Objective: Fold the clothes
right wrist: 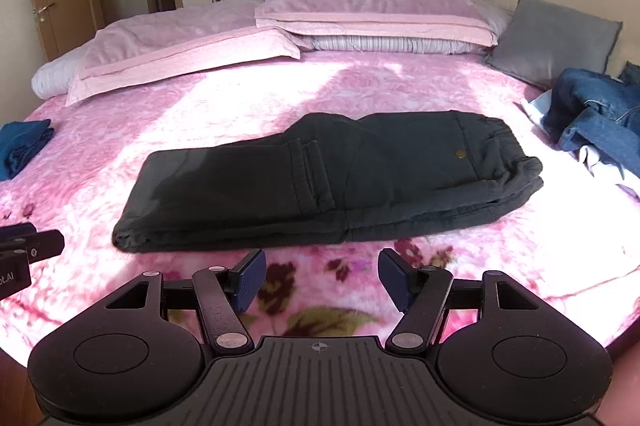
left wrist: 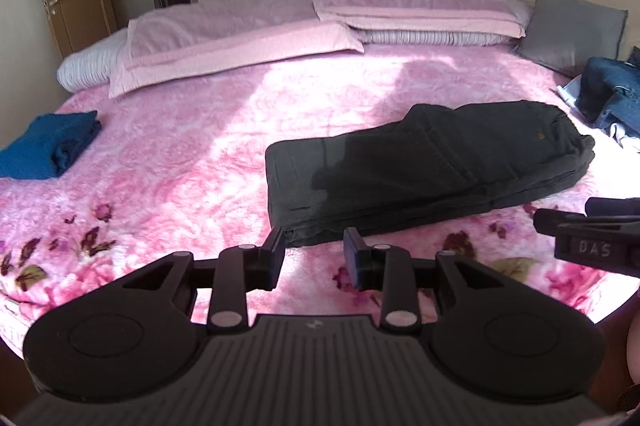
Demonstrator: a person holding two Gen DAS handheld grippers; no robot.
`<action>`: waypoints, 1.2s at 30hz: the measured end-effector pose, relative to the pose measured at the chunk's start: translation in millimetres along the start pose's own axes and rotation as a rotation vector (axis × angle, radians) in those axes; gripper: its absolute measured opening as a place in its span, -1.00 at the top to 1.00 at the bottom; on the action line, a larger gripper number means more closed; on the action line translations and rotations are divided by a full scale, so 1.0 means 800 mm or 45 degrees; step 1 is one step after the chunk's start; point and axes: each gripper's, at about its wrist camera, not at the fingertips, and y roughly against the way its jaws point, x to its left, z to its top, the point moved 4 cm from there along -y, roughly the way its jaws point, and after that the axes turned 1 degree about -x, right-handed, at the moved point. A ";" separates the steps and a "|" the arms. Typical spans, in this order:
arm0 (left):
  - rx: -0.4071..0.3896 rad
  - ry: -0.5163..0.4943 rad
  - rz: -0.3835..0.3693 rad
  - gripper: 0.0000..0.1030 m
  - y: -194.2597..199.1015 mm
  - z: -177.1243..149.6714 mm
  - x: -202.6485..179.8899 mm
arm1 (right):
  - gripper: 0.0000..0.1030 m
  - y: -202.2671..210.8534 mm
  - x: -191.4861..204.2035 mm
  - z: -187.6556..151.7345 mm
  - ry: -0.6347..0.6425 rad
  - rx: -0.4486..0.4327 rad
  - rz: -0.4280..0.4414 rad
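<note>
Spreading across nearly both views is the bed (right wrist: 360, 85), covered in a pink fleecy blanket with a flower print along the near edge. At its head lie two pink pillows (right wrist: 372, 1), the right one resting on a striped bolster, and a grey cushion (right wrist: 552, 37) leans in the far right corner.

On the middle of the blanket lie the dark trousers (right wrist: 320, 185), folded into a long flat bundle that runs from left to right. The elastic waistband and a small brass stud sit at the right end, and the folded legs are at the left end. A heap of unfolded denim clothes (right wrist: 596, 121) lies at the right edge of the bed, well apart from the trousers. A folded blue garment (left wrist: 48, 145) sits at the left edge, also well apart.

The right gripper (right wrist: 322, 276) hangs in front of the near long edge of the trousers, just short of it. Its jaws stand wide apart, with only flowered blanket between the blue pads and no cloth in them. The left gripper (left wrist: 314, 258) hangs by the near left corner of the bundle. Its jaws are parted more narrowly and are also empty. In the left wrist view its left fingertip (left wrist: 276, 238) overlaps that corner, but I cannot tell whether it touches the cloth. Each gripper shows at the edge of the other's view, so they are side by side.
</note>
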 end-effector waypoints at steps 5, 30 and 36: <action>-0.032 -0.021 -0.006 0.44 0.029 -0.012 -0.010 | -0.27 0.025 0.000 -0.012 0.004 -0.016 0.007; 0.004 -0.079 -0.044 0.43 0.003 -0.008 -0.029 | -0.28 0.016 -0.025 -0.013 -0.010 0.002 -0.059; 0.027 -0.100 -0.075 0.43 -0.022 -0.002 -0.040 | -0.27 -0.003 -0.029 -0.014 -0.006 0.019 -0.073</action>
